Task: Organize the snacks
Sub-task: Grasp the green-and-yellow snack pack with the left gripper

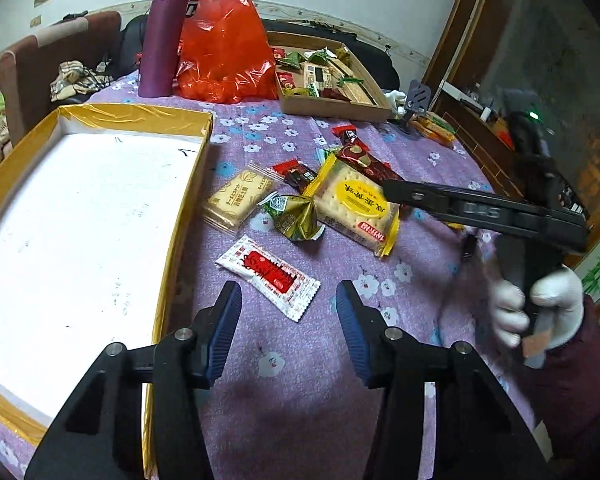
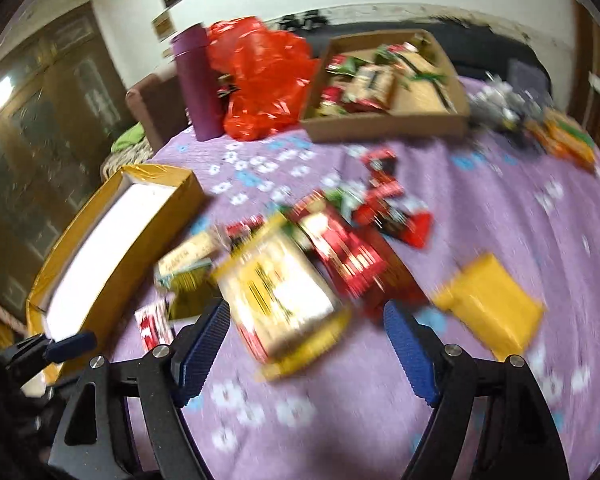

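Note:
Loose snacks lie on the purple flowered cloth: a white-and-red sachet [image 1: 269,275], a green-gold pyramid pack [image 1: 296,216], a beige biscuit pack [image 1: 236,199], a yellow cracker pack [image 1: 356,204] and red wrappers [image 1: 364,158]. My left gripper [image 1: 288,332] is open and empty just before the sachet. An empty gold-rimmed box [image 1: 172,216] lies to its left. My right gripper [image 2: 306,354] is open above the cracker pack [image 2: 280,300]; this view is blurred. The right gripper also shows in the left wrist view [image 1: 392,191], over the cracker pack.
A cardboard tray [image 1: 332,108] with several snacks stands at the back right, beside a red plastic bag [image 1: 224,52] and a purple bottle [image 1: 164,40]. A yellow packet [image 2: 492,300] lies to the right. Orange packs [image 2: 568,140] sit at the far right edge.

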`<state>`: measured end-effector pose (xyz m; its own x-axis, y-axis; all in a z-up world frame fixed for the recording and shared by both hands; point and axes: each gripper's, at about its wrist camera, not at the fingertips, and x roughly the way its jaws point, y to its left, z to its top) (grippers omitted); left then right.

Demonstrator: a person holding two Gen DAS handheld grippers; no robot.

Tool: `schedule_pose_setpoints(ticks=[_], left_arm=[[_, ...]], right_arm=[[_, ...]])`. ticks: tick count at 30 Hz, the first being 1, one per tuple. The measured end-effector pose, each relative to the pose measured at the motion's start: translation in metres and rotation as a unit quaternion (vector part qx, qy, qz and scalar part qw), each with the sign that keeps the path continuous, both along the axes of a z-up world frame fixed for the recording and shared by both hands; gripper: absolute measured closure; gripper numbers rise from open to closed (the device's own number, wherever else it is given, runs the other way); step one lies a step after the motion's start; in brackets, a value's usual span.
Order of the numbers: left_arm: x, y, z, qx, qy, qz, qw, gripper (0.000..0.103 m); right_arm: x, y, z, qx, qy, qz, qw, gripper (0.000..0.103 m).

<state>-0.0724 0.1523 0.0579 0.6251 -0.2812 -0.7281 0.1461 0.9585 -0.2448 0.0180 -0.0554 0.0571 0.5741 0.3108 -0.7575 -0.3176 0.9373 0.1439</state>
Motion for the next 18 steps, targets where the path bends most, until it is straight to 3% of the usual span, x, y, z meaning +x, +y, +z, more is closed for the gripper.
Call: schedule_pose_setpoints(ticks=[7,11,16,18], left_arm=[[0.003,-0.014,0.003,0.096,-0.013,0.037,0.9946,0.055],[0.01,-0.024,0.001,0.126,-0.007,0.04,0.9913,0.055],[0.016,-0.026,0.004,0.119,-0.01,0.032,0.9923,0.055],[0.022,-0.022,0.008,0.094,-0.007,0.029,0.9951,0.055]], right_arm=[[-0.012,0.014,0.004,-0.008,-0.027,0.015,0.999,0.022],[-0.02,0.005,0.0,-0.005,-0.028,0.011,1.0,0.022],[-0.019,-0.028,0.01,0.01,-0.039,-0.012,0.999,0.022],[-0.013,-0.048,0.014,0.01,-0.044,-0.028,0.999,0.022]])
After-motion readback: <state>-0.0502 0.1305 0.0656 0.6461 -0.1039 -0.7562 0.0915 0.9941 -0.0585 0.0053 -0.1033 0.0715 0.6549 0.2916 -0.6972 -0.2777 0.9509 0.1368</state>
